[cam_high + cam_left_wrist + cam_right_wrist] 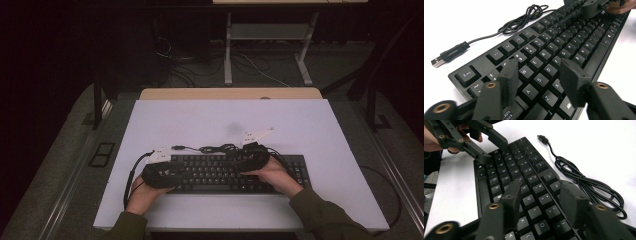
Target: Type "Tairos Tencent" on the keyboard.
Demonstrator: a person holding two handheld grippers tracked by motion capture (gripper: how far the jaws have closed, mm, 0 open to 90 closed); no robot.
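Note:
A black keyboard (220, 175) lies near the front of the white table (215, 120). Its black cable (220, 148) is coiled just behind it and ends in a loose USB plug (178, 147). My left gripper (172, 172) hovers low over the keyboard's left end, open, with the W, S and D keys showing between its jaws (540, 67). My right gripper (245, 161) is over the middle-right keys, also open, holding nothing (541, 187). The two grippers point toward each other. The cable (584, 180) and plug (542, 138) lie beside the keyboard in the right gripper view.
The table's wooden far edge (230, 93) borders a dark floor with cables and a desk frame (265, 35). Bare white tabletop spreads behind and to both sides of the keyboard. A small grey smudge (232, 127) marks the surface.

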